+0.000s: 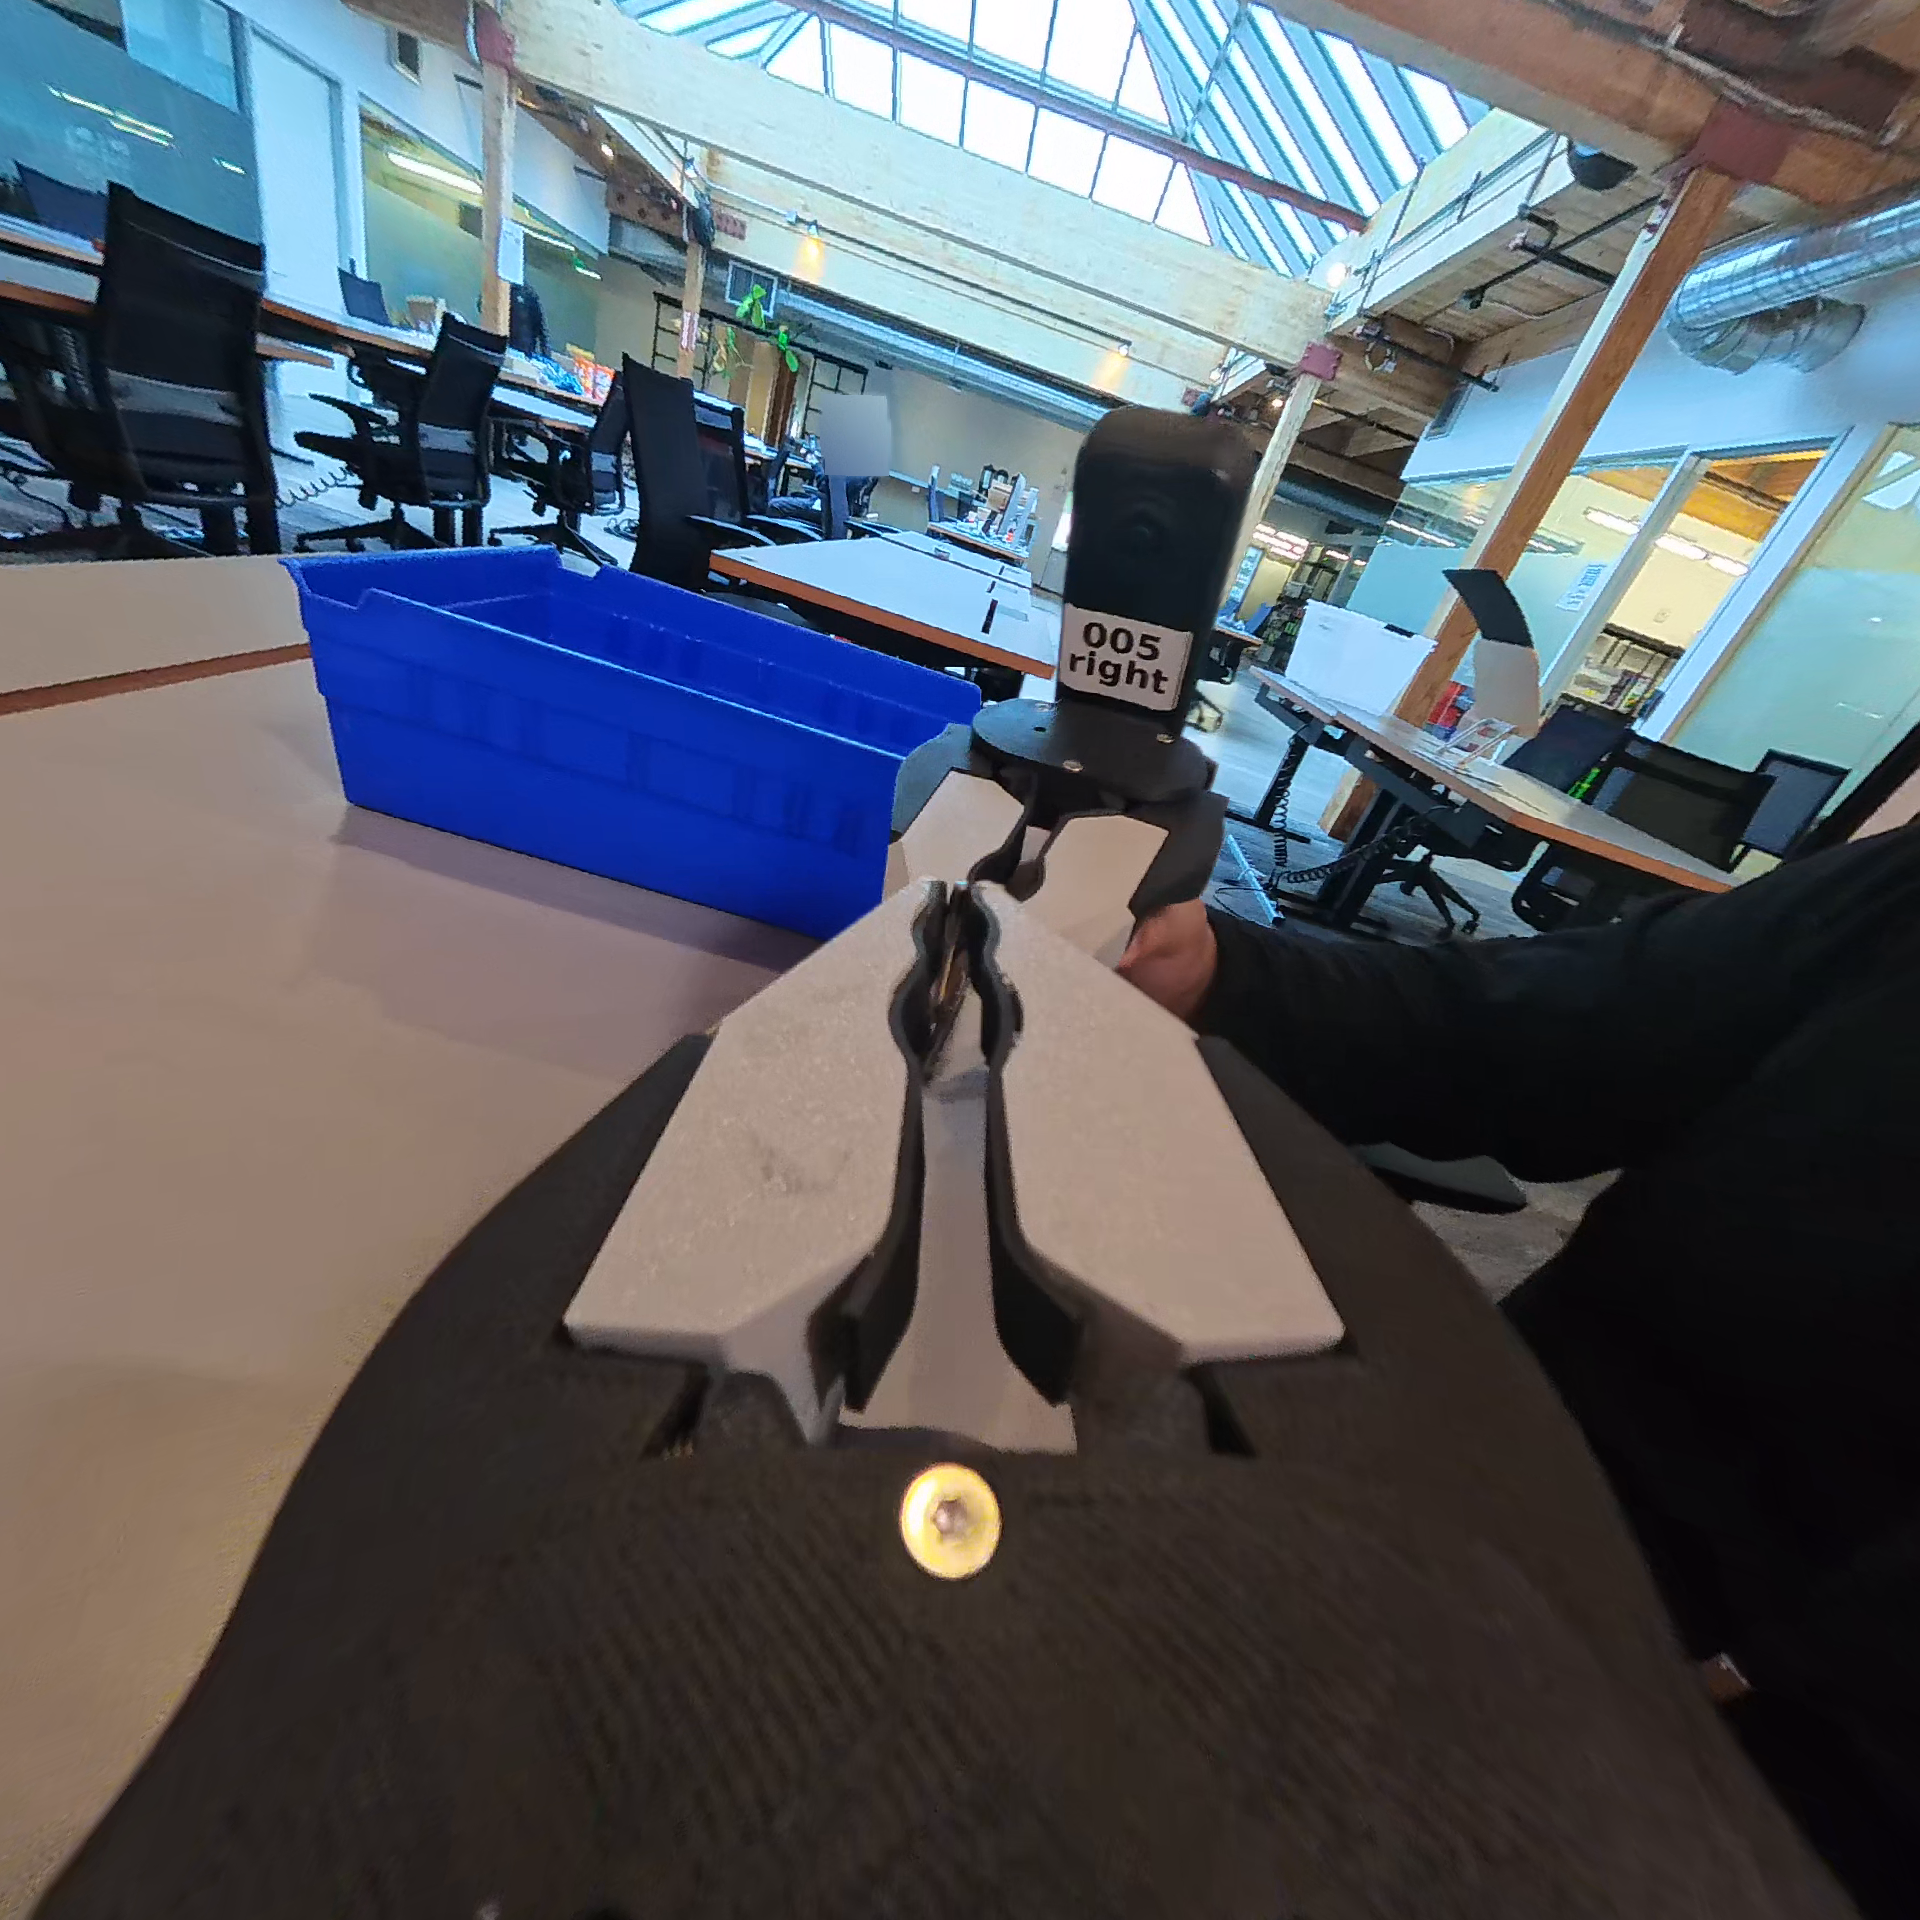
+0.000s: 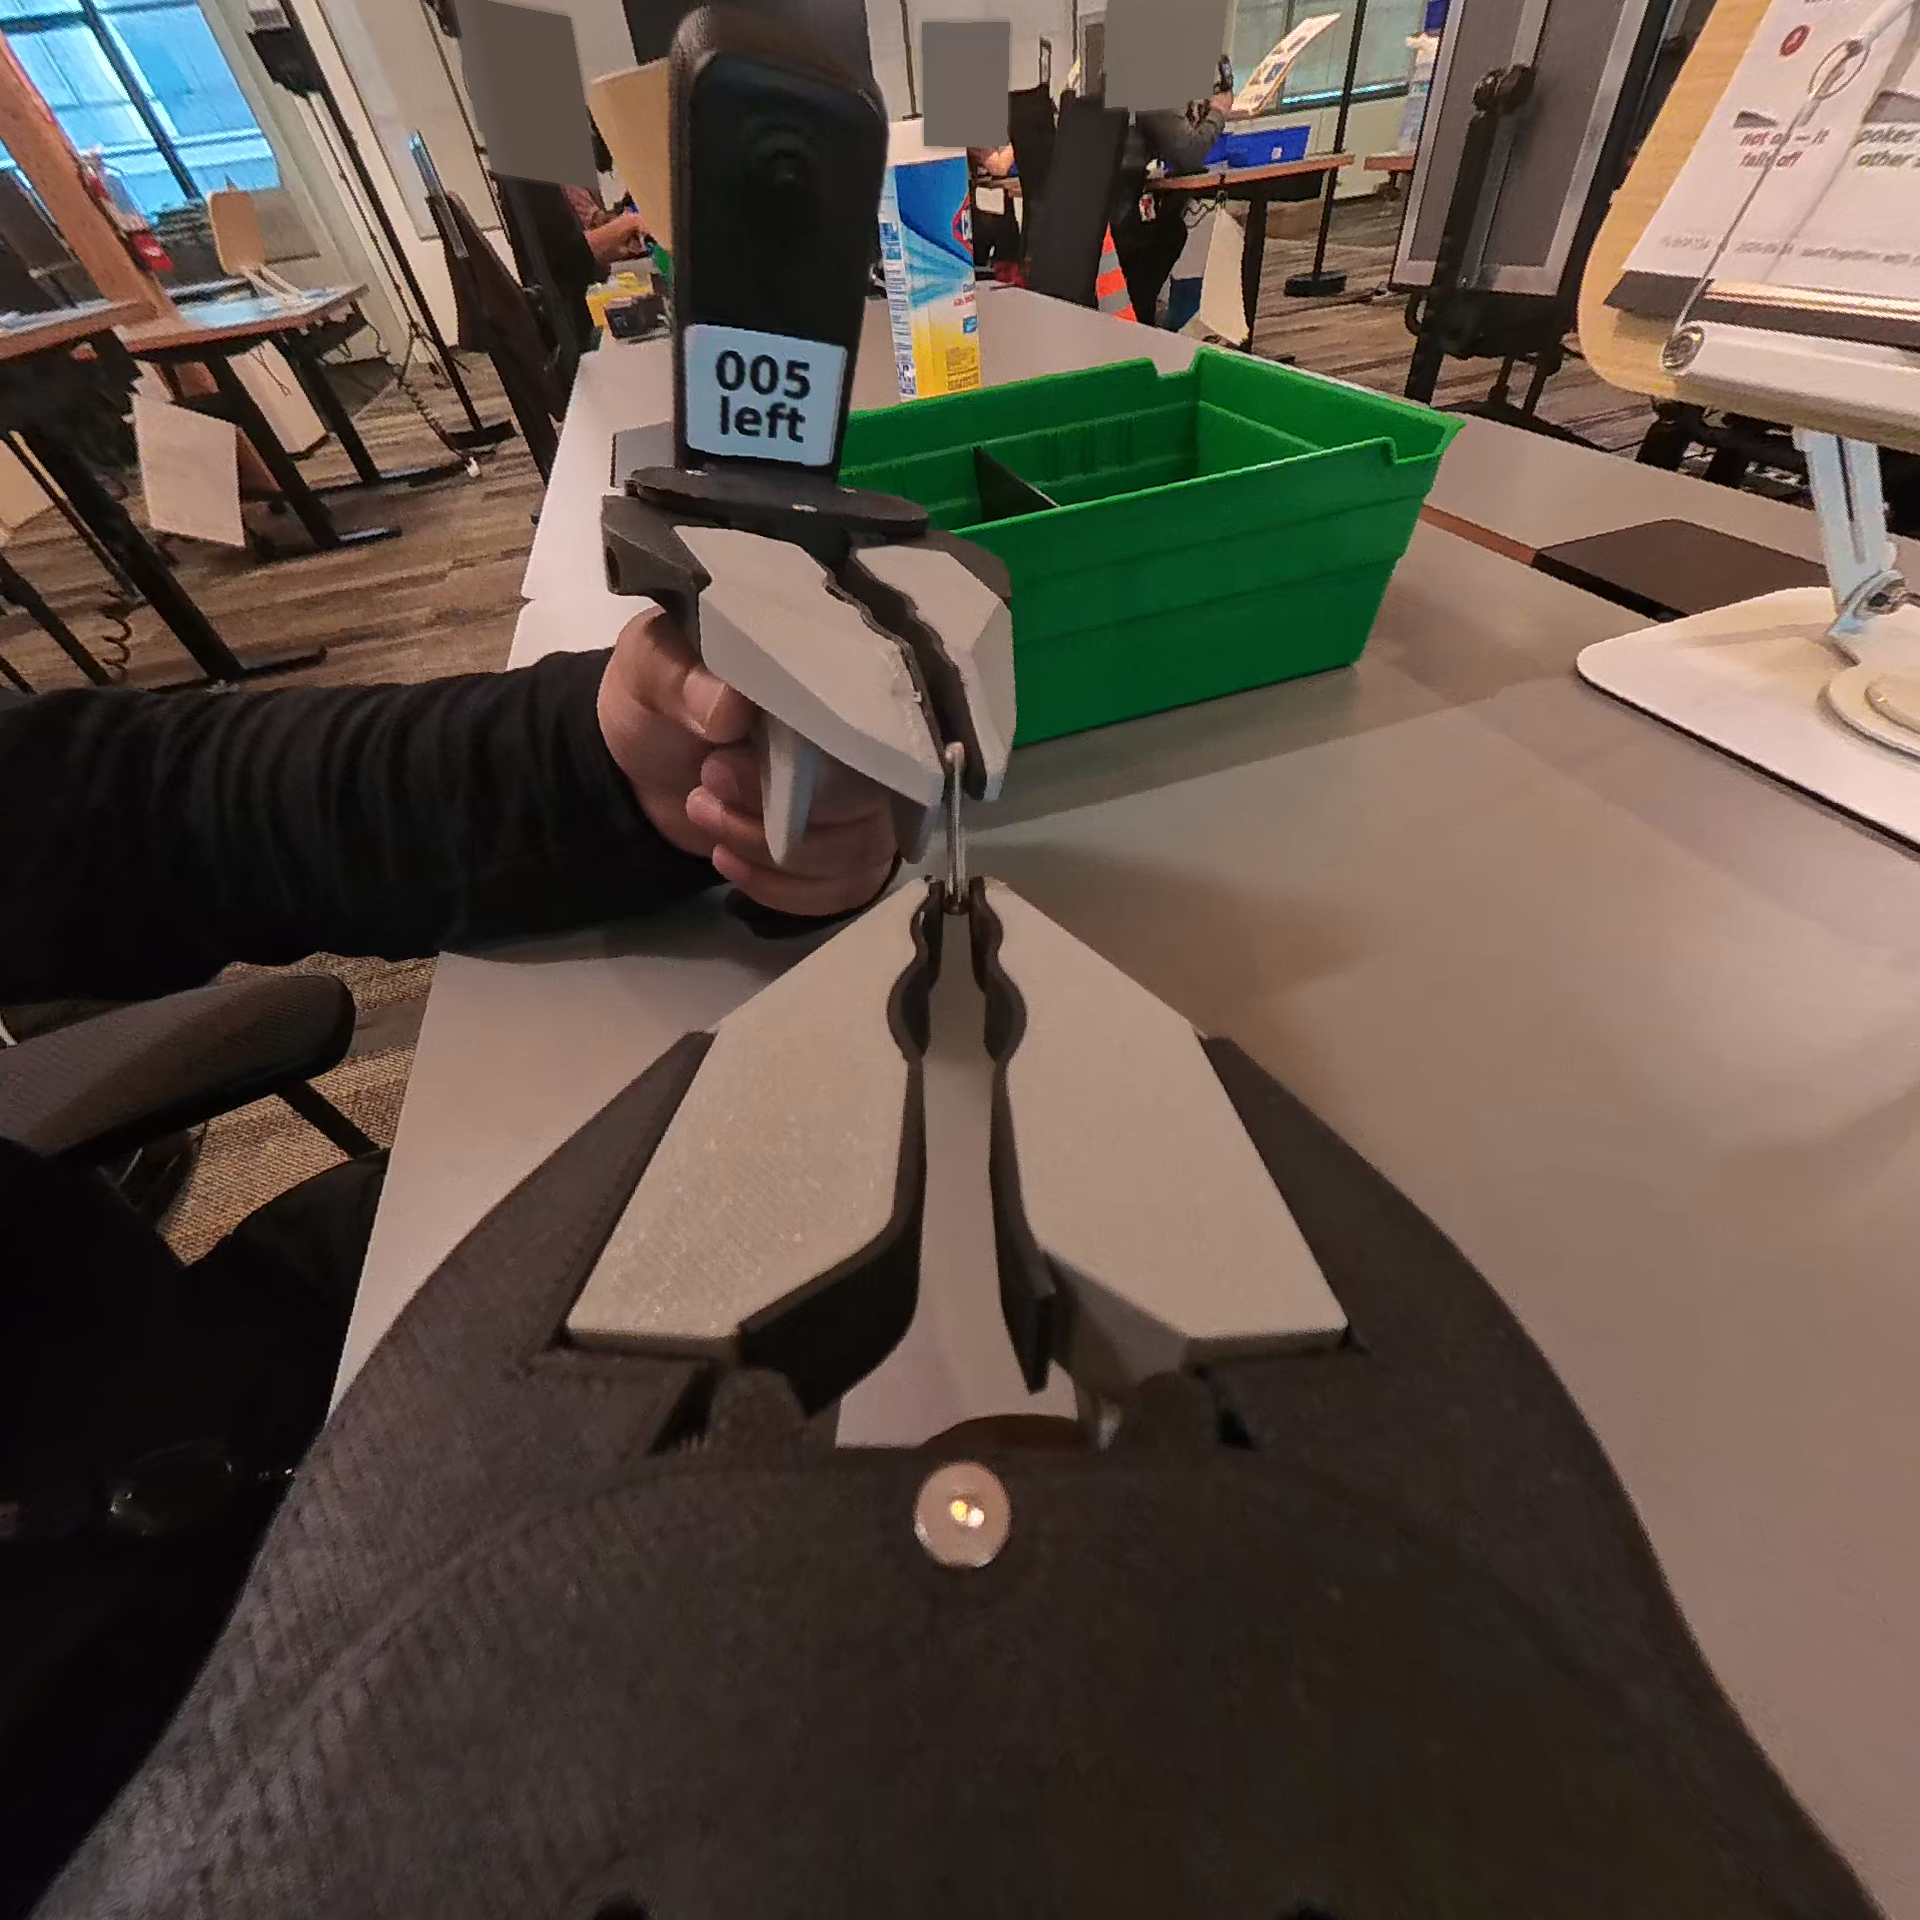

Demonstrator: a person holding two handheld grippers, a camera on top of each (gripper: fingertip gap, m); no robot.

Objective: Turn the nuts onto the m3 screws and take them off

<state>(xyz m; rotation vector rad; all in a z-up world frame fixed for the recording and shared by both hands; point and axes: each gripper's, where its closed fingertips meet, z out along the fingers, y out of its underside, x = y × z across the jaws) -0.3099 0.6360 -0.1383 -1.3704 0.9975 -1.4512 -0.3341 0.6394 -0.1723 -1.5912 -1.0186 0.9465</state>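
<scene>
In the right wrist view, a thin silver m3 screw (image 2: 956, 821) spans the gap between the two grippers above the grey table (image 2: 1455, 987). My left gripper (image 2: 961, 774) is shut on the screw's upper end and points down at me. My right gripper (image 2: 954, 896) is shut on the screw's lower end, where a small dark piece that looks like the nut (image 2: 954, 904) sits between the tips. In the left wrist view, my left gripper (image 1: 961, 899) is shut with a metal part, the screw (image 1: 948, 982), in its jaw hollow. The right gripper (image 1: 1013, 868) meets it tip to tip.
A blue bin (image 1: 582, 727) stands on the table to the left in the left wrist view. In the right wrist view, a green bin (image 2: 1195, 582) with a divider stands behind the grippers, a wipes canister (image 2: 930, 281) behind it, and a white-based stand (image 2: 1756, 686) and a black mat (image 2: 1683, 566) at right. My two grippers' fingertips are within a few centimetres of each other.
</scene>
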